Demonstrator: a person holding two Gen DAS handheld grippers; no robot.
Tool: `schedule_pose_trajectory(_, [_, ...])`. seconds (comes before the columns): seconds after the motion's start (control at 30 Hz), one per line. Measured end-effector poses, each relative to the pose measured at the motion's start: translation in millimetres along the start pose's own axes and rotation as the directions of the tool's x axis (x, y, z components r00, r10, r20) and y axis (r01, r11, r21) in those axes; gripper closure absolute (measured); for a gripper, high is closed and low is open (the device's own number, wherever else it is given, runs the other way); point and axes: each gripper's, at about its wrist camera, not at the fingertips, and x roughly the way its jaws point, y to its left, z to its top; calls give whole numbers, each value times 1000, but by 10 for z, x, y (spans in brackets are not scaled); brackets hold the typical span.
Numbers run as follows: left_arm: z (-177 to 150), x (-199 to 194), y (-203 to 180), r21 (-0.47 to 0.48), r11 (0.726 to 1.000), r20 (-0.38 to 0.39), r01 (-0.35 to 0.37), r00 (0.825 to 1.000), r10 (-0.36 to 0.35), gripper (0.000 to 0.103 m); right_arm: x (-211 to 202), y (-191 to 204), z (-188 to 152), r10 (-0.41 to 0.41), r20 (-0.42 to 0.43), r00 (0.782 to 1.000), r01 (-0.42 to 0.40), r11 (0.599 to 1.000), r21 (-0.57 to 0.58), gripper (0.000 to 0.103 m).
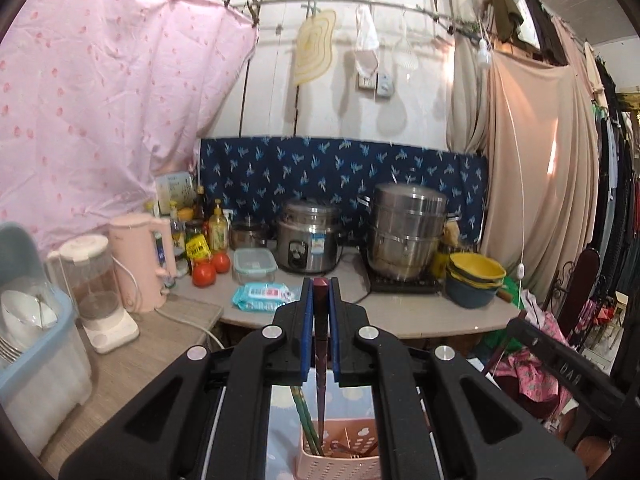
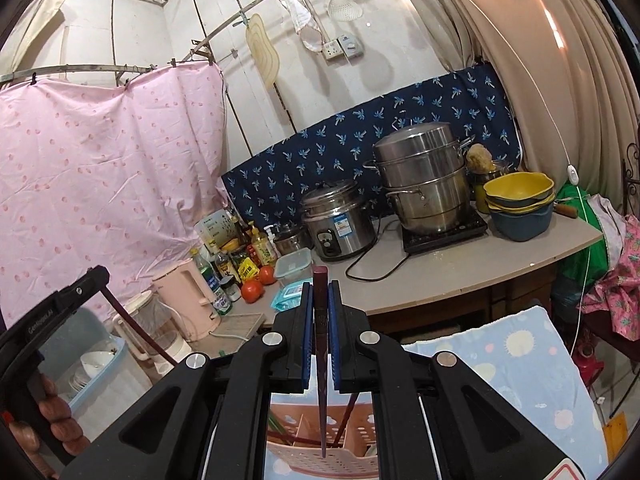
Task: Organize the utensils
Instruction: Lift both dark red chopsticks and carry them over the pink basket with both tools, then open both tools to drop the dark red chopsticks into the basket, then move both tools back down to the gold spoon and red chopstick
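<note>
In the left wrist view my left gripper point(image 1: 320, 286) is shut on a dark red chopstick point(image 1: 320, 360). The stick stands upright between the blue pads, its tip down in a pink perforated utensil basket point(image 1: 340, 464). Green chopsticks point(image 1: 302, 420) lean in that basket. My right gripper point(image 2: 320, 288) is likewise shut on a dark red chopstick point(image 2: 322, 400), whose point hangs over the pink basket point(image 2: 296, 456), which has dividers and more sticks inside. The basket rests on a pale blue patterned cloth point(image 2: 500, 360). A hand point(image 2: 44, 412) holds the left gripper's body at the left edge of the right wrist view.
Behind is a counter point(image 1: 400, 312) with a rice cooker point(image 1: 308, 244), a steel steamer pot point(image 1: 408, 232) on a hob, stacked yellow and blue bowls point(image 1: 474, 280), tomatoes point(image 1: 204, 272), a pink kettle point(image 1: 140, 260), bottles and a wipes pack. A blue dish bin point(image 1: 36, 340) stands at left.
</note>
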Motion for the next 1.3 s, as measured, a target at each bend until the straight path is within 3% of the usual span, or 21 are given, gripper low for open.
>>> schedule_pose_trajectory(0.43, [-167, 186, 131, -30, 1000, -52, -7, 999, 6, 96, 16, -110, 192, 27, 41, 999, -29, 998, 53, 96])
schedule_pose_trajectory(0.73, [-340, 331, 144, -34, 999, -114, -12, 993, 8, 96, 375, -21, -228, -26, -86, 996, 24, 999, -25, 96])
schedule_pose_trajectory(0.97, [-461, 417, 237, -65, 998, -152, -27, 988, 17, 96, 444, -51, -396, -47, -117, 992, 42, 998, -49, 93])
schedule_pose_trajectory(1.0, [-470, 423, 243, -68, 997, -154, -27, 988, 16, 93, 439, -61, -401, -53, -117, 992, 47, 998, -50, 88])
schedule_pose_trajectory(1.07, [-488, 425, 260, -77, 996, -159, -37, 987, 25, 77, 429, -83, -406, -58, -116, 992, 52, 998, -47, 82])
schedule_pose_trajectory(1.1, [-497, 418, 270, -80, 996, -156, -46, 987, 33, 62, 425, -96, -411, -61, -114, 992, 56, 997, -43, 75])
schedule_pose_trajectory(1.13, [-503, 404, 277, -83, 995, -151, -58, 988, 45, 55, 414, -109, -415, -61, -112, 992, 57, 998, -39, 71])
schedule_pose_trajectory(1.3, [-554, 358, 310, -84, 994, -157, -71, 986, 57, 54, 345, -124, -478, -76, -113, 991, 70, 996, -53, 70])
